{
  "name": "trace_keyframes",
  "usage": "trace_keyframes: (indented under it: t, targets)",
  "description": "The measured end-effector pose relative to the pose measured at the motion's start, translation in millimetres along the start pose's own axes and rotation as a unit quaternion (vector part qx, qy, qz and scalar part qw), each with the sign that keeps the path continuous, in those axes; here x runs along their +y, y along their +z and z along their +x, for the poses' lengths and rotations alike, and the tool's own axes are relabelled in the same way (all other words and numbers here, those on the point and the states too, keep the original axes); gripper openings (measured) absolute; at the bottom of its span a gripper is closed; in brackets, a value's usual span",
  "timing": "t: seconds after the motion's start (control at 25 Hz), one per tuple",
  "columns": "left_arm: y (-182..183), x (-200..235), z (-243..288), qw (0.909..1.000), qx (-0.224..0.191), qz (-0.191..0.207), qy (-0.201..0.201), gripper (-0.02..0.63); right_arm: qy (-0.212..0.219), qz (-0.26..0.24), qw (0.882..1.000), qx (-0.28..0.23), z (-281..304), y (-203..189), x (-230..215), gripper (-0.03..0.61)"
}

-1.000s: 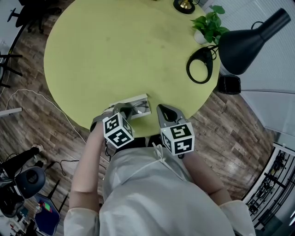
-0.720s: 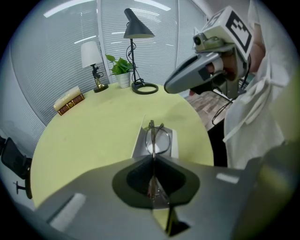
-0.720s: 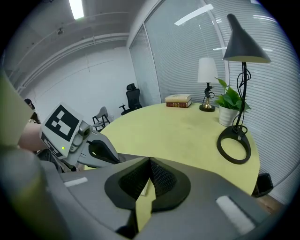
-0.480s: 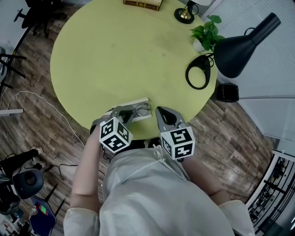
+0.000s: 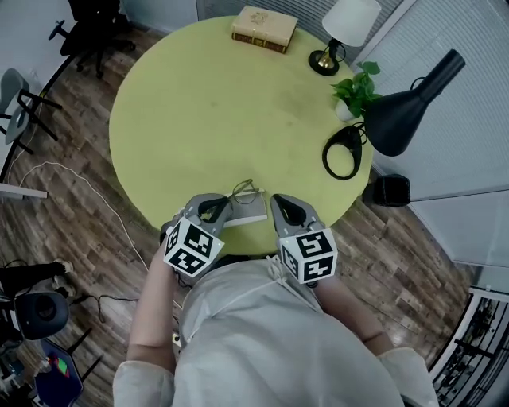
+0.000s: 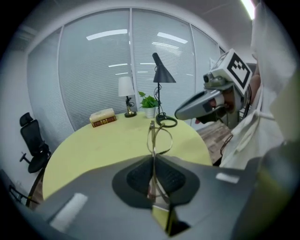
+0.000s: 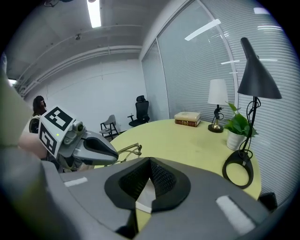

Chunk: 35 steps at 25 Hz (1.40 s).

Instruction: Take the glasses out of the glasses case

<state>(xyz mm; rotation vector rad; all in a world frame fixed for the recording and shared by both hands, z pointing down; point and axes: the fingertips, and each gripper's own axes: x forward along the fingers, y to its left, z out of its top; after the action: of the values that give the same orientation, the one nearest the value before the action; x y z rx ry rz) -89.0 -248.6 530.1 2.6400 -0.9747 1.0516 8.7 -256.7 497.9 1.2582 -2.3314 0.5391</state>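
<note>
The thin metal-framed glasses (image 5: 245,191) (image 6: 158,137) (image 7: 124,151) hang in the air just above the table's near edge. My left gripper (image 5: 219,208) (image 6: 153,161) is shut on them, pinching one temple between its pads. The white glasses case (image 5: 251,215) sits right beside them at the near edge of the round yellow table (image 5: 199,103). My right gripper (image 5: 278,202) (image 7: 150,164) is shut at the case's right end. A white strip of the case (image 7: 144,194) shows between its jaws. The two grippers are side by side, close to the person's body.
At the table's far side lie a tan book (image 5: 265,29) and a white-shaded lamp (image 5: 343,22). A potted plant (image 5: 358,91) and a black desk lamp (image 5: 402,115) with a ring base (image 5: 343,151) stand at the right rim. Office chairs (image 5: 87,24) stand on the floor.
Both grippers have risen from the table edge. The left one has lifted and rolled with the glasses, drawing them up away from the case. The head view has tipped up.
</note>
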Motion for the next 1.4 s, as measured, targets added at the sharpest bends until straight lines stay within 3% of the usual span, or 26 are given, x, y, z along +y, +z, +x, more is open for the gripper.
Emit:
trace_keyframes:
  t: [0.16, 0.36, 0.64, 0.72, 0.8, 1.12, 1.4]
  targets:
    - [16, 23, -24, 0.9943, -0.062, -0.057, 0.067, 0.015, 0.007, -0.016, 1.0, -0.018, -5, 19, 9, 0.0]
    - [41, 41, -52, 0.9738, -0.138, -0.114, 0.14, 0.015, 0.017, -0.035, 0.998, -0.045, -7, 42, 15, 0.0]
    - [63, 68, -100, 0.9273, -0.21, -0.184, 0.25, 0.015, 0.015, -0.023, 0.996, -0.09, -15, 66, 12, 0.0]
    - [66, 71, -112, 0.9107, -0.232, -0.212, 0.269, 0.015, 0.014, -0.022, 0.995, -0.097, -17, 70, 13, 0.0]
    - [70, 70, -120, 0.8997, -0.247, -0.23, 0.277, 0.015, 0.018, -0.026, 0.994, -0.104, -20, 73, 14, 0.0]
    - [75, 67, -131, 0.8934, -0.256, -0.225, 0.293, 0.015, 0.026, -0.046, 0.992, -0.115, -27, 76, 23, 0.0]
    - [79, 58, -130, 0.8995, -0.247, -0.205, 0.297, 0.015, 0.028, -0.05, 0.992, -0.112, -32, 73, 25, -0.001]
